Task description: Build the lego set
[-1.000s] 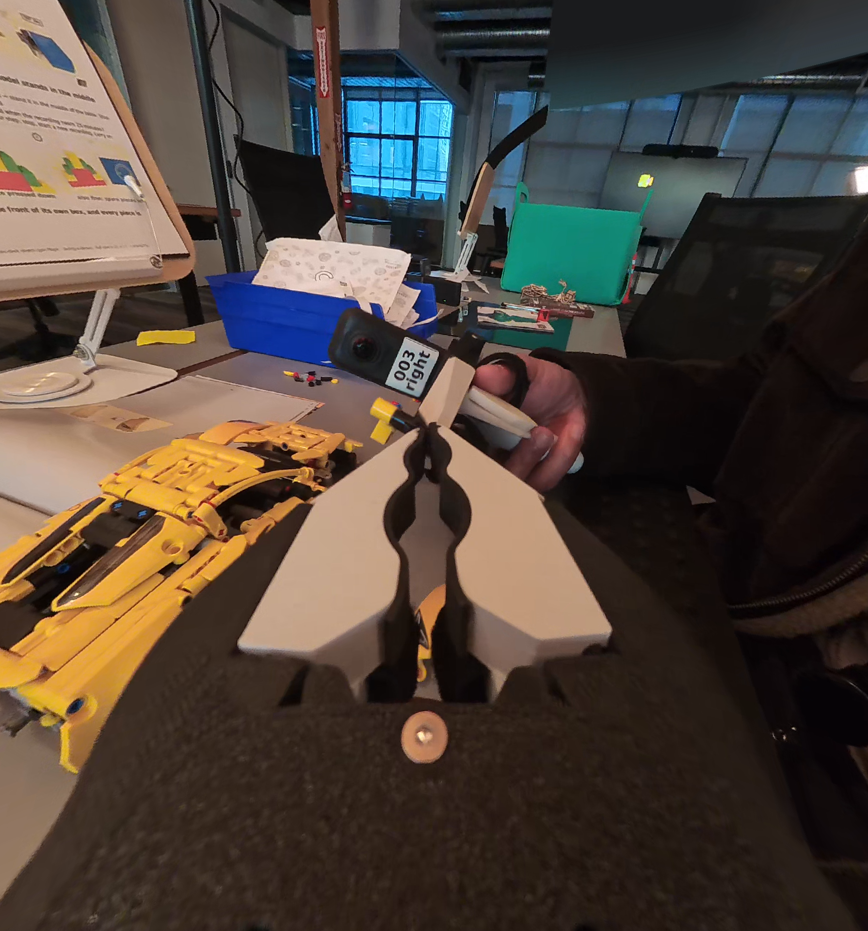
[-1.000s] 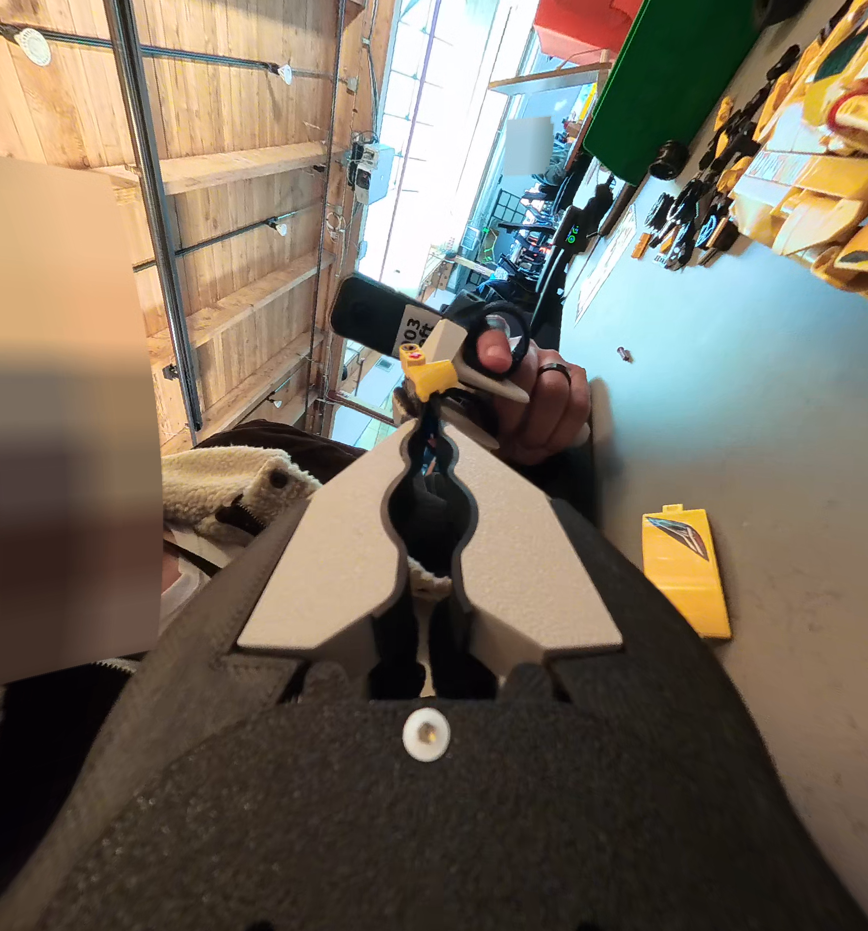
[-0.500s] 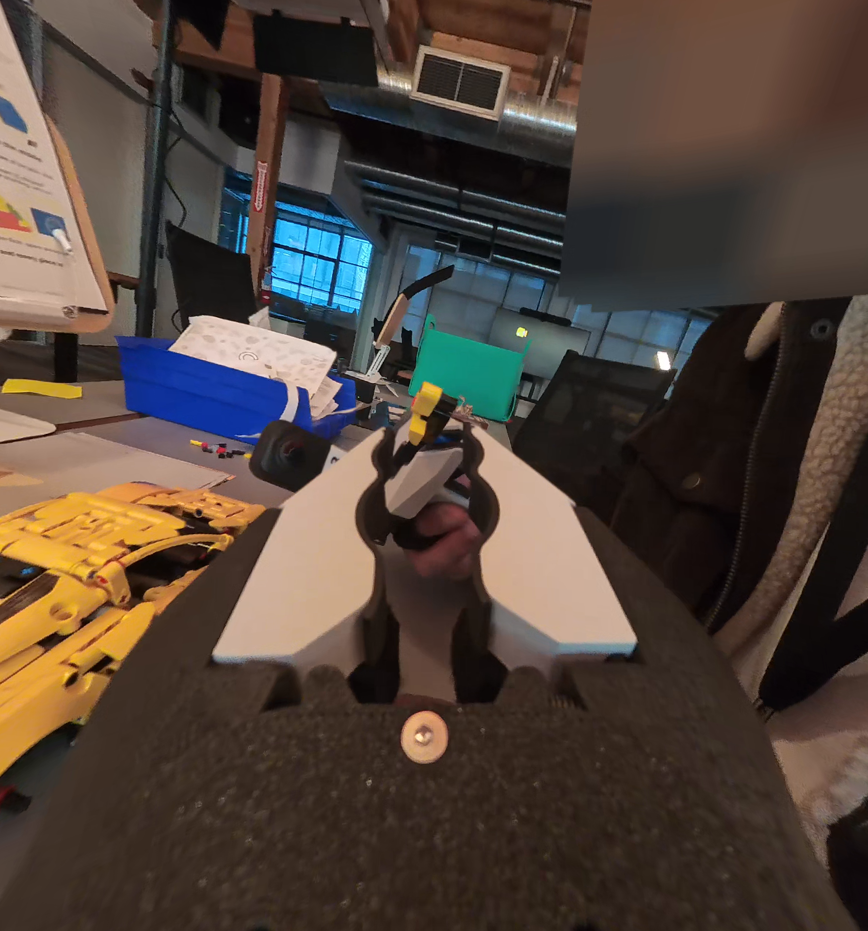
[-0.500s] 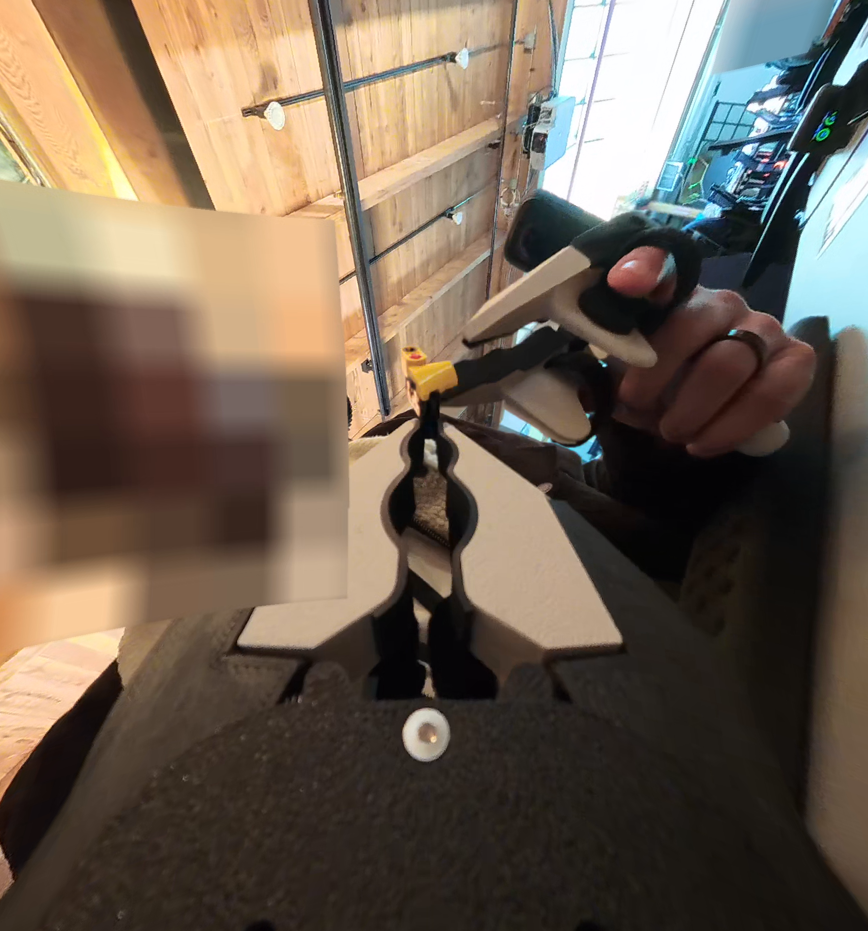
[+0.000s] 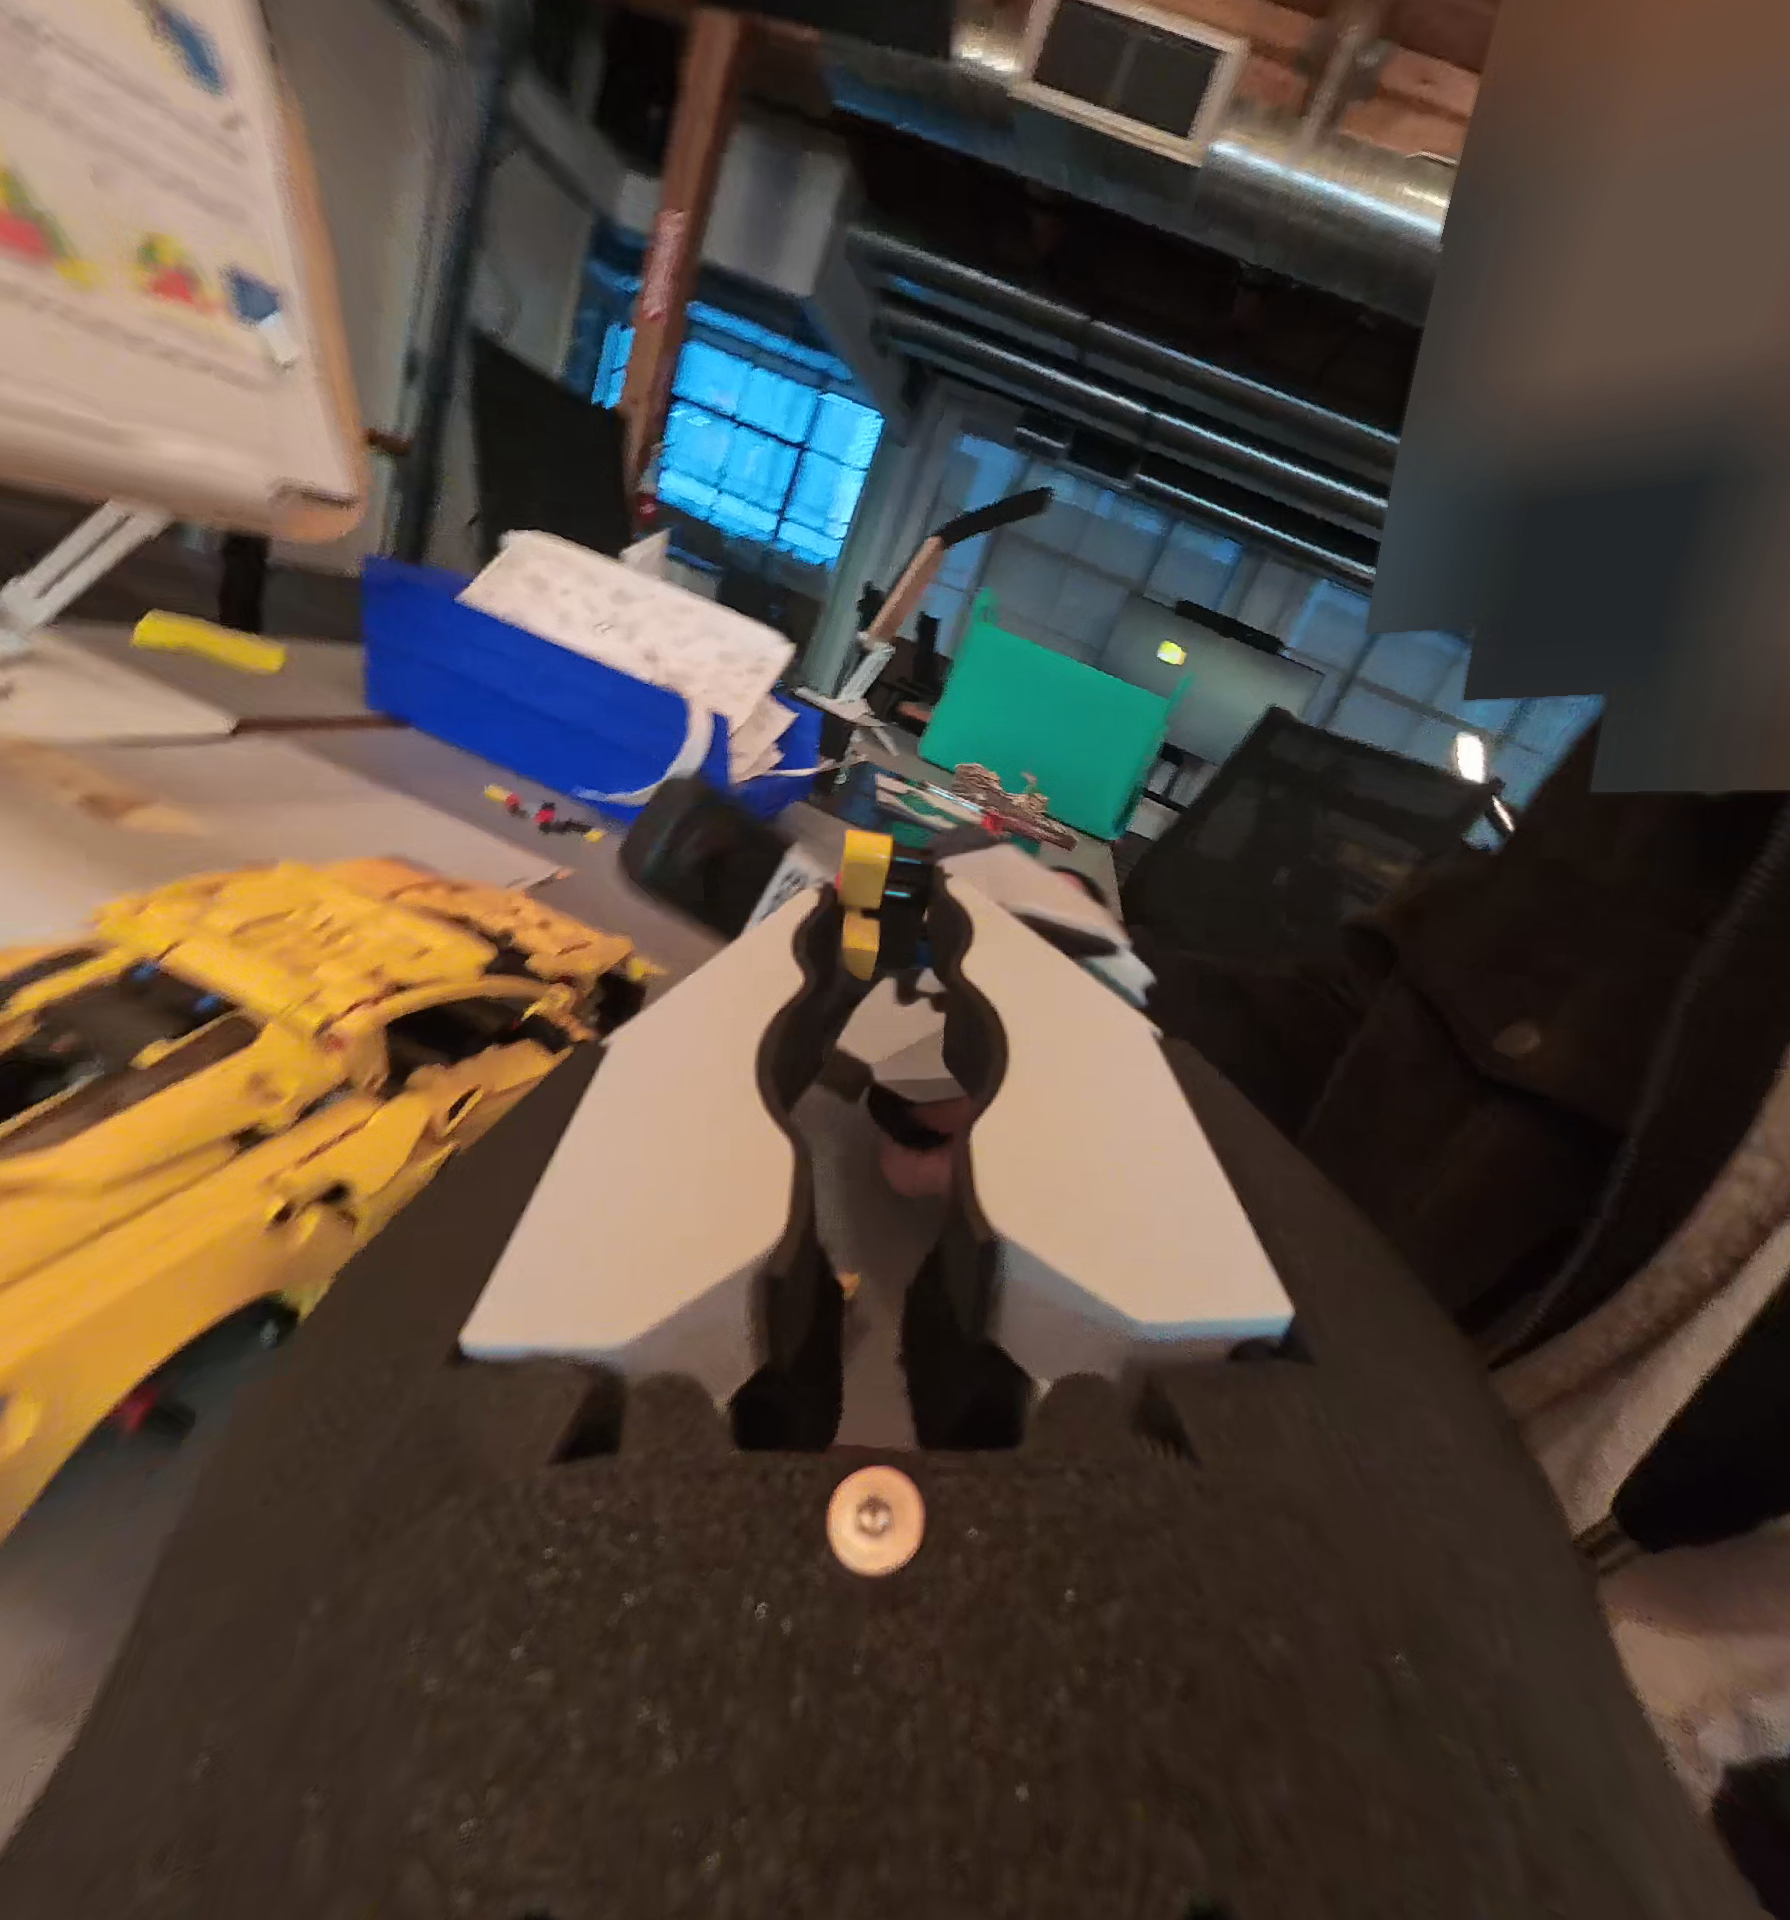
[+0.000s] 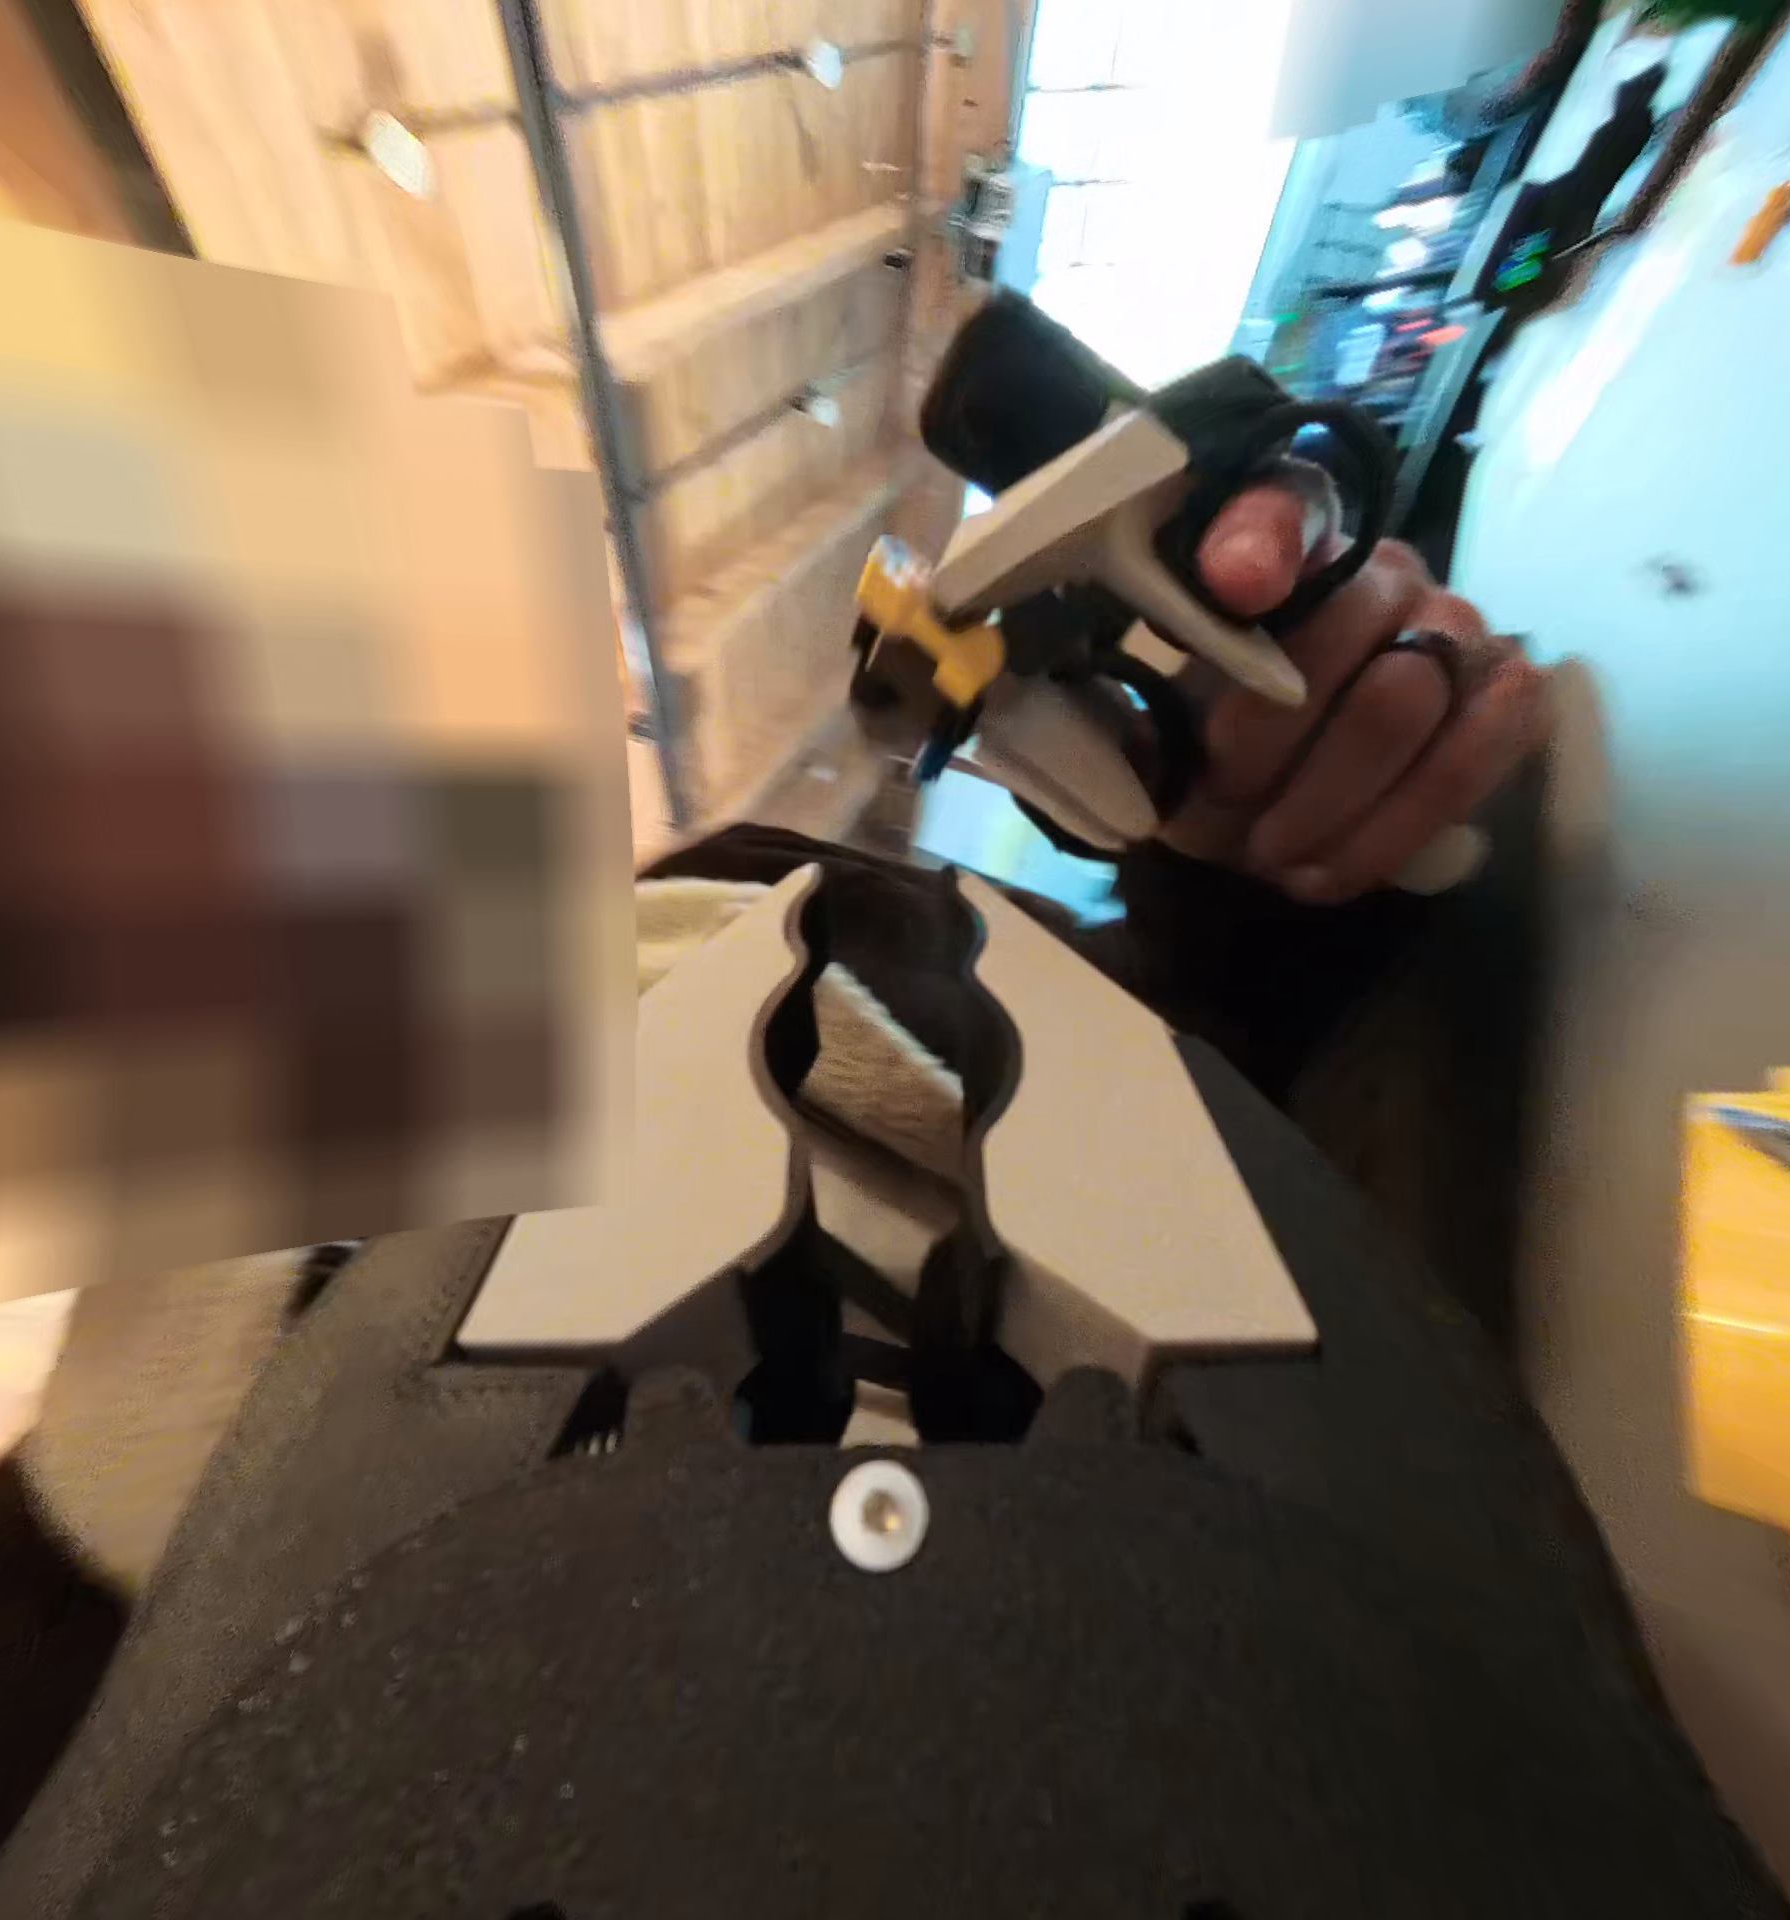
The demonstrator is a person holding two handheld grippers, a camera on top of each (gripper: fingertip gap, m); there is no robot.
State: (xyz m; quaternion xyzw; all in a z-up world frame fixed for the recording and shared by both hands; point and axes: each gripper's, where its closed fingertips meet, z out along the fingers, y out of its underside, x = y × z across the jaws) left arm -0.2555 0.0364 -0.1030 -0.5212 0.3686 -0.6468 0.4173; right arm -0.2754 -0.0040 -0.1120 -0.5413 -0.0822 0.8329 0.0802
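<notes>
Grey worktop [image 5: 371, 774], motion-blurred. On it: yellow lego car [image 5: 195, 1060] at left, blue bin [image 5: 517, 696] stuffed with papers further back, a few small loose lego bits [image 5: 543, 816] near the bin, yellow strip [image 5: 207, 639] far left, white stand base [image 5: 60, 696] holding a tilted instruction board [image 5: 112, 260].

Both views are smeared by motion blur. The yellow car model [image 5: 216, 1091] runs off the left edge of the left wrist view, its front out of sight and its fine parts unreadable. The tiny loose pieces [image 5: 543, 810] on the worktop [image 5: 278, 769] are too small to identify. In the right wrist view, a yellow panel [image 6: 1774, 1309] is cut by the right edge. The small yellow piece [image 6: 932, 634] is too blurred to make out its shape.
</notes>
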